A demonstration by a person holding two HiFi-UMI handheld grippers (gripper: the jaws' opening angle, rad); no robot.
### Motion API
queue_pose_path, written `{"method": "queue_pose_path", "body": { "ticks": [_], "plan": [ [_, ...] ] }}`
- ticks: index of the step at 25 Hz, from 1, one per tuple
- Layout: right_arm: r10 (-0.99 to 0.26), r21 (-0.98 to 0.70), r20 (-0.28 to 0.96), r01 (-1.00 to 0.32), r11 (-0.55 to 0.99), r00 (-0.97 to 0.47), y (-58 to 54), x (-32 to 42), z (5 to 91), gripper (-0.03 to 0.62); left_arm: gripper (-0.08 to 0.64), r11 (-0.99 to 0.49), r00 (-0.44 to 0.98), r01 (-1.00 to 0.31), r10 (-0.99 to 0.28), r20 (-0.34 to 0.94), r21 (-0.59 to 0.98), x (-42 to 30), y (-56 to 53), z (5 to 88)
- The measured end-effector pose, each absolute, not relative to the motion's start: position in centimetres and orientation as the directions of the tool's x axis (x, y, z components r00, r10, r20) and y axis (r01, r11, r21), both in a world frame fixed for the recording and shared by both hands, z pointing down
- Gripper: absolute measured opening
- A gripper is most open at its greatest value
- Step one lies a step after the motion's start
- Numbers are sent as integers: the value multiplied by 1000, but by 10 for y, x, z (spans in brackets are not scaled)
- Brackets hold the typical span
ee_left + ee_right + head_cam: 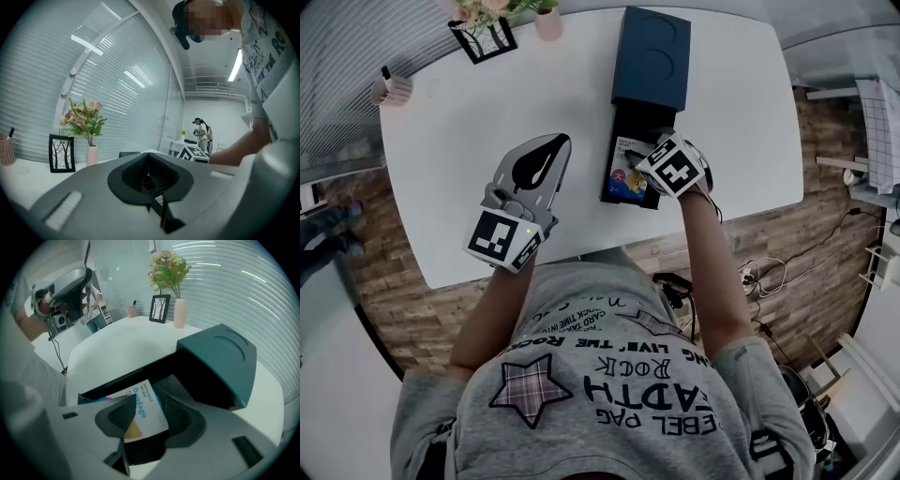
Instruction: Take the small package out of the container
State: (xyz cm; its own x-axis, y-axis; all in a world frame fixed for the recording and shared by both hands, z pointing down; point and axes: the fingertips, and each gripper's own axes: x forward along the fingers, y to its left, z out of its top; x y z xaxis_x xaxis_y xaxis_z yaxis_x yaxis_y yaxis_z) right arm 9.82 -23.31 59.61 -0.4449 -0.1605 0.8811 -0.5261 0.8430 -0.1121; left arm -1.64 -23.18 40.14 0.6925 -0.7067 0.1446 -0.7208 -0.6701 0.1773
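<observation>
Your head camera looks steeply down on the table [441, 187]. The left one looks level, flowers [84, 117] at nine o'clock. The right one tips down, close over the box [220, 357]. Both see the flowers.

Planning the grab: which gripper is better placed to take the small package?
Right. The right gripper is open, its jaws apart right over the small package in the container. The left gripper is shut, off to the side over the table.

the right gripper [149, 425] covers part of the small package [145, 401]; the container [220, 357] interior is too dark.
</observation>
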Motion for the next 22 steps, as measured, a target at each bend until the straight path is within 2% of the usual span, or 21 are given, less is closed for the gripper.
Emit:
{"method": "queue_pose_path", "body": {
  "ticks": [11, 22],
  "plan": [
    [-47, -185, 901, -482, 856, -431, -220, 95, 599, 175, 11, -676, 700, -714, -699, 146, 186, -19, -230, 403],
    [-80, -190, 869, -478, 858, -489, -216, 94, 568, 175, 11, -748, 780, -626, -600, 180, 219, 4, -222, 419]
  ]
}}
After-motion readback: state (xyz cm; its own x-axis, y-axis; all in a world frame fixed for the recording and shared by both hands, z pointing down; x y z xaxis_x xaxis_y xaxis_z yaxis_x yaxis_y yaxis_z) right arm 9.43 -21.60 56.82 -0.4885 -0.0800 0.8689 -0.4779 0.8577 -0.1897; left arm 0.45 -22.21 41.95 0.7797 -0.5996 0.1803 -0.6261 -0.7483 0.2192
